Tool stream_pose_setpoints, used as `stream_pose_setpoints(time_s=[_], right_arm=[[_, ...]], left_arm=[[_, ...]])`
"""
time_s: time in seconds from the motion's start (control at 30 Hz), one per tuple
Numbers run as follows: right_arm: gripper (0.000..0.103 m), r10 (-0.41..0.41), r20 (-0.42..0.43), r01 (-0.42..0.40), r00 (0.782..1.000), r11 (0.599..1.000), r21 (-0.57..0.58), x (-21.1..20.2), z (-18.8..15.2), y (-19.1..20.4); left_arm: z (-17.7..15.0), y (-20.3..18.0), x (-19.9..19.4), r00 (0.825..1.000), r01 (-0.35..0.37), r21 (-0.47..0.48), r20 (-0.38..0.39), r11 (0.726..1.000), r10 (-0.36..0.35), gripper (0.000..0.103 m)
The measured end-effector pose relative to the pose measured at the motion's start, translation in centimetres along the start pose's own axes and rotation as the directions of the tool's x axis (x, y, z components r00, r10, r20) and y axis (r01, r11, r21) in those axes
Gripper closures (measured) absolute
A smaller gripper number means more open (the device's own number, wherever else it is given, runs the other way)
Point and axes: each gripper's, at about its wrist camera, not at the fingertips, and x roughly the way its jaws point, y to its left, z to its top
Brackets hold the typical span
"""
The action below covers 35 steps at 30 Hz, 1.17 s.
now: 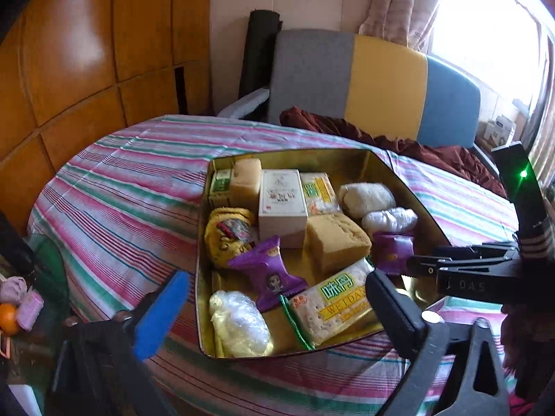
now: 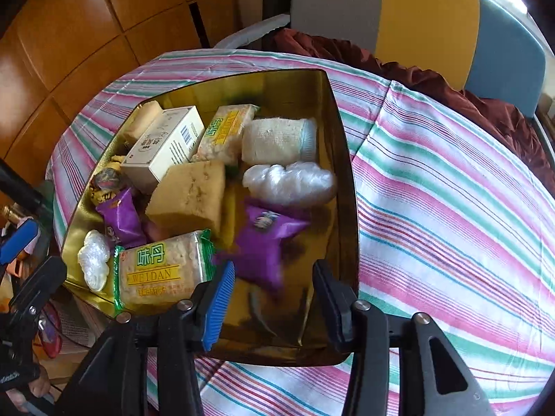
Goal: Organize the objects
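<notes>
A gold tin tray (image 1: pixel 305 157) (image 2: pixel 343 180) sits on the striped table and holds several snacks and sponges: a white box (image 1: pixel 281 204) (image 2: pixel 163 145), yellow sponges (image 1: pixel 334 239) (image 2: pixel 189 196), Weidan cracker packs (image 1: pixel 333 303) (image 2: pixel 161 267), purple snack packets (image 1: pixel 269 272) (image 2: pixel 265 242) and white plastic-wrapped bundles (image 1: pixel 239 322) (image 2: pixel 289 182). My left gripper (image 1: pixel 277 315) is open and empty over the tray's near edge. My right gripper (image 2: pixel 270 298) is open and empty, just above the tray's near right corner, close behind a purple packet. It also shows in the left wrist view (image 1: pixel 461 267).
The striped tablecloth (image 1: pixel 121 187) (image 2: pixel 451 208) covers the table. A grey, yellow and blue chair (image 1: pixel 378 83) (image 2: pixel 433 17) stands behind with dark red cloth (image 1: pixel 416 145) over it. Wooden panels (image 1: pixel 86 52) are on the left. An orange (image 1: pixel 7 317) lies low on the left.
</notes>
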Motion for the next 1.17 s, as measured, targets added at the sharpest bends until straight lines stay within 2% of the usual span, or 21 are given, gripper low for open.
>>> stream_pose_setpoints(time_s=[0.13, 0.27, 0.4, 0.57, 0.67, 0.97, 1.07, 1.17], right_arm=[[0.056, 0.01, 0.04, -0.011, 0.999, 0.999, 0.036, -1.2, -0.5, 0.2], [0.056, -0.042, 0.096, 0.036, 0.995, 0.997, 0.063, -2.7, -1.3, 0.8], [0.056, -0.125, 0.197, 0.105, 0.972, 0.989, 0.108, -5.0, -2.4, 1.2], [0.056, -0.161, 0.279, 0.133, 0.947, 0.984, 0.117, -7.4, -3.3, 1.6], [0.056, -0.162, 0.277, 0.142, 0.947, 0.985, 0.093, -7.6, -3.6, 2.2], [0.056, -0.145, 0.244, 0.137, 0.959, 0.989, 0.05, -7.0, -4.4, 3.3], [0.056, -0.143, 0.236, 0.136, 0.961, 0.99, 0.045, -6.6, -4.5, 3.6], [0.056, -0.141, 0.234, 0.135, 0.962, 0.99, 0.044, -6.5, -4.5, 3.6]], left_arm=[[0.2, 0.3, -0.4, 1.0, -0.009, -0.019, 0.007, 1.0, 0.01, 0.0], [0.0, 0.2, -1.0, 0.999, -0.049, -0.028, 0.009, 0.998, 0.05, 0.0], [-0.2, 0.1, -1.8, 0.998, -0.057, -0.047, 0.007, 0.997, 0.057, 0.0], [-0.4, 0.4, -2.8, 0.999, -0.019, -0.089, 0.025, 0.996, 0.021, 0.0], [-0.4, 0.5, -3.1, 1.0, 0.001, -0.117, 0.03, 0.993, 0.002, 0.0], [-0.5, 0.0, -3.7, 0.995, -0.054, -0.089, 0.082, 0.995, 0.062, 0.002], [-0.6, 0.0, -3.8, 0.994, -0.062, -0.08, 0.089, 0.995, 0.069, 0.005], [-0.4, 0.0, -3.7, 0.995, -0.054, -0.08, 0.081, 0.995, 0.06, 0.004]])
